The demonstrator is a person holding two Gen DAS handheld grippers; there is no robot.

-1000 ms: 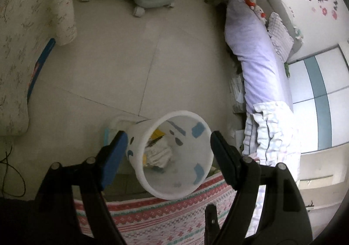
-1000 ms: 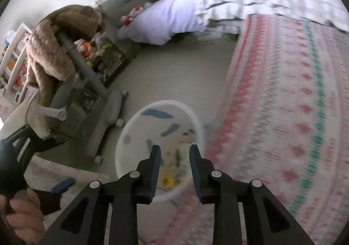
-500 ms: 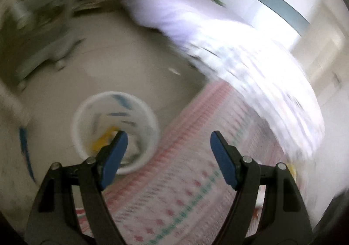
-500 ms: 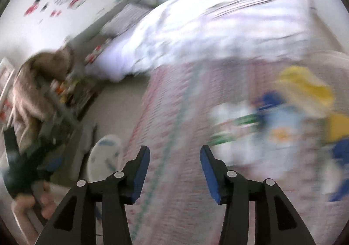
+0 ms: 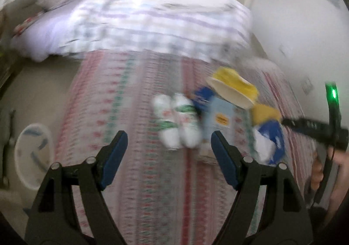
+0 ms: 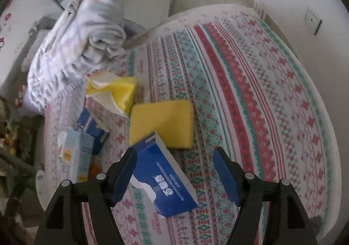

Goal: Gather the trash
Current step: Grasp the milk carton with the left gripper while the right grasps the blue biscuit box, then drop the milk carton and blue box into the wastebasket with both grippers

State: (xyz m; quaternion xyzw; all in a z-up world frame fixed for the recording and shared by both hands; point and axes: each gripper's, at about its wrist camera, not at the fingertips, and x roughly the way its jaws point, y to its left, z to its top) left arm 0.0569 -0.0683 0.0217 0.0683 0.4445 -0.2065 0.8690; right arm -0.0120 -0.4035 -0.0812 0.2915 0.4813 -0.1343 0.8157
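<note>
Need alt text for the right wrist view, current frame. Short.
The open right claw hovers over a dark blue box lying on a patterned bedspread. Beyond it lie a flat yellow pack, a torn yellow tissue pack, a light blue carton and another blue box; a rumpled blanket sits further back.

The left gripper [image 5: 169,143] hangs with its jaws spread wide, the blue pads [image 5: 113,157] at seven and five o'clock in its own view, nothing between them. The right gripper [image 6: 175,163] also stands wide apart, gripping nothing. In the left wrist view, at three to four o'clock, the right hand [image 5: 327,170] clasps its black handle, fingers wrapped around it.
</note>
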